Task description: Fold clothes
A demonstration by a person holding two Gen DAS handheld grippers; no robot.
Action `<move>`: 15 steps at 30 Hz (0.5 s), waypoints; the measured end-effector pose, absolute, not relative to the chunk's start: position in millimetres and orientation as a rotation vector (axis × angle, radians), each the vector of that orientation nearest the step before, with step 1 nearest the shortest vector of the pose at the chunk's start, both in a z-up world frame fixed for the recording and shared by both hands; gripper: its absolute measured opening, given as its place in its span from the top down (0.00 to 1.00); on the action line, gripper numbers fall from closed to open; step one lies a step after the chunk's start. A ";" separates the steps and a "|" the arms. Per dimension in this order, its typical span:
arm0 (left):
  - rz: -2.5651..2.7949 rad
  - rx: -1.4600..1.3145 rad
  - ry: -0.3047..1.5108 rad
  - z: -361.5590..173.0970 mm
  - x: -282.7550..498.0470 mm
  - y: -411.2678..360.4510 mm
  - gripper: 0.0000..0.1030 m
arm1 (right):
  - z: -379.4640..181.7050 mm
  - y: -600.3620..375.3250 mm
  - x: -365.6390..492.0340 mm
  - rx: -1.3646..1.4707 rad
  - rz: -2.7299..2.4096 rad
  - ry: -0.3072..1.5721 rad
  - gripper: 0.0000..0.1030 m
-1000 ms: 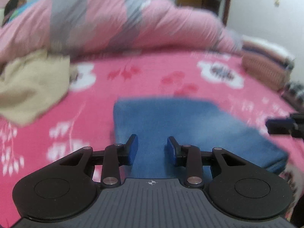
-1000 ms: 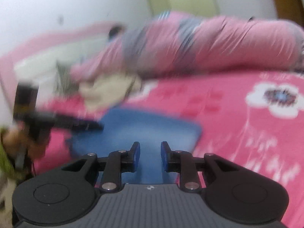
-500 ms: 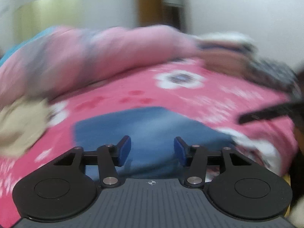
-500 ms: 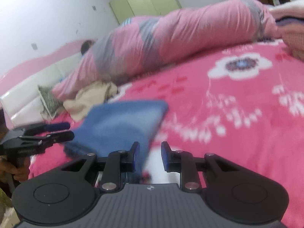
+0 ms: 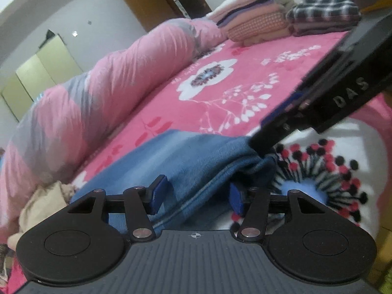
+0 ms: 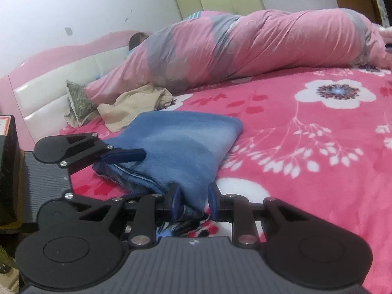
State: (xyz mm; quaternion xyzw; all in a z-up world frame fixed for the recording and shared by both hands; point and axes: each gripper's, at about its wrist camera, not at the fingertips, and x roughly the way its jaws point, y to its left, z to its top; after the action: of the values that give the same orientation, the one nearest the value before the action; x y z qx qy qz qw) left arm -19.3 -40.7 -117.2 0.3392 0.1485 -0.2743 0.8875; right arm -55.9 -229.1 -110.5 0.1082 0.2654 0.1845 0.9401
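- The folded blue fleece garment (image 6: pixel 181 147) is laid on the pink floral bedspread (image 6: pixel 318 171).
- One corner is clamped by the right gripper (image 6: pixel 192 204).
- The left gripper (image 5: pixel 194 196) is spread, unclenched, astride the garment's edge; its jaws have just been opening.

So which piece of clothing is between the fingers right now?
The folded blue garment, lying nearest; the beige one sits crumpled beyond it.

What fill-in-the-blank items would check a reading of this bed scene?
1. The folded garment nearest the cameras is ___ in colour.
2. It lies on a pink bedspread printed with large white ___.
3. The crumpled garment lying beyond it is ___ in colour.

Missing words: blue; flowers; beige
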 end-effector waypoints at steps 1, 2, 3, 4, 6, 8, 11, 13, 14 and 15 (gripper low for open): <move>-0.565 0.691 0.306 -115.9 -18.5 -40.0 0.52 | -112.7 -229.6 -58.0 0.217 0.380 0.546 0.75; -0.567 0.674 0.302 -114.4 -17.9 -38.9 0.55 | -115.0 -229.4 -60.9 0.206 0.386 0.550 0.74; -0.578 0.660 0.301 -112.9 -16.7 -37.7 0.62 | -116.3 -228.4 -63.0 0.192 0.397 0.554 0.74; -0.590 0.647 0.300 -111.5 -15.4 -36.5 0.66 | -117.2 -226.3 -63.8 0.173 0.405 0.556 0.74; -0.606 0.641 0.291 -110.5 -14.9 -36.3 0.79 | -118.4 -220.8 -62.9 0.127 0.412 0.557 0.74; -0.617 0.635 0.281 -109.8 -16.2 -37.4 0.86 | -117.6 -215.7 -59.1 0.096 0.417 0.546 0.74; -0.631 0.597 0.278 -106.9 -16.3 -35.4 0.91 | -117.2 -211.1 -50.9 0.089 0.418 0.536 0.73; -0.641 0.567 0.284 -105.2 -16.3 -32.4 0.92 | -116.7 -207.8 -46.5 0.098 0.431 0.540 0.73; -0.645 0.557 0.285 -104.3 -15.9 -31.3 0.93 | -116.6 -205.2 -45.4 0.092 0.434 0.539 0.72; -0.650 0.551 0.286 -103.3 -15.4 -30.7 0.93 | -116.6 -201.3 -46.0 0.072 0.433 0.534 0.72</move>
State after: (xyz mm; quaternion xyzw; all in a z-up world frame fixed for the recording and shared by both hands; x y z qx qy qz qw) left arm -15.4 -30.7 -103.3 0.2664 0.1383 -0.3142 0.9007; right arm -46.0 -201.3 -116.6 0.0352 0.2615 0.2121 0.9409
